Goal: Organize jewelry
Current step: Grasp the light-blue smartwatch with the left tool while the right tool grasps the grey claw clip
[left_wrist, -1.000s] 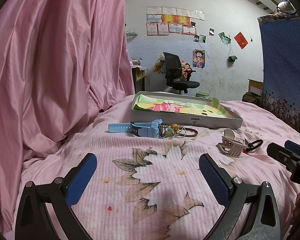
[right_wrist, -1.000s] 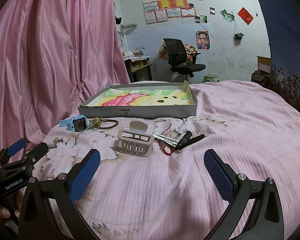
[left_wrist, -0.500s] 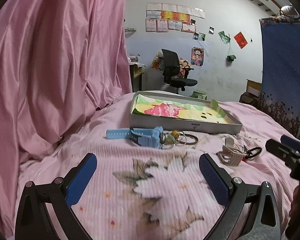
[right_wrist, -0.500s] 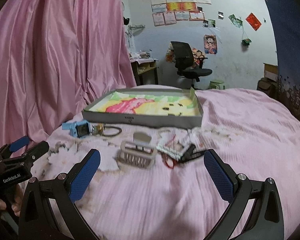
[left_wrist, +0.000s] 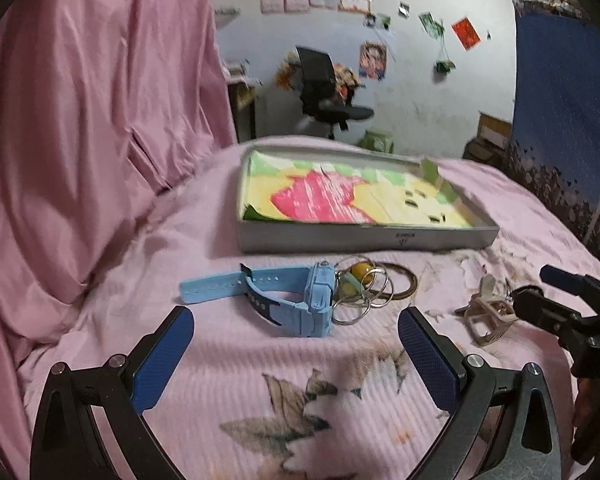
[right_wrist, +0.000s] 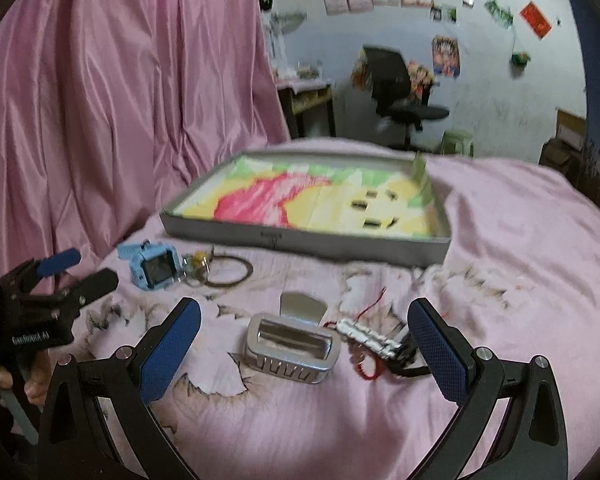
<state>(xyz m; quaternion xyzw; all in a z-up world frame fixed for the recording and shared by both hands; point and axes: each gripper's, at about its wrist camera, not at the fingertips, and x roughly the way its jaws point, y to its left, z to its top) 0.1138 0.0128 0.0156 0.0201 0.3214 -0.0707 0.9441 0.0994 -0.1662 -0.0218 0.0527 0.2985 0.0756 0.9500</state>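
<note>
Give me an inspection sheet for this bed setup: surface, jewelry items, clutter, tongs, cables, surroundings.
Surface: pink floral bedspread, wrinkled, items lying loose on it.
Job's things: grey tray with a colourful lining, no jewelry seen in it; blue watch beside a bunch of rings in front of the tray; silver hair claw; beaded bracelet with a red cord next to the claw.
Clutter: black item by the bracelet, too hidden to identify.
Tongs: left tongs open, facing the watch; right tongs open, facing the hair claw; both hold nothing.
Cables: nothing seen.
Surroundings: pink curtain, office chair, papers on the wall.
</note>
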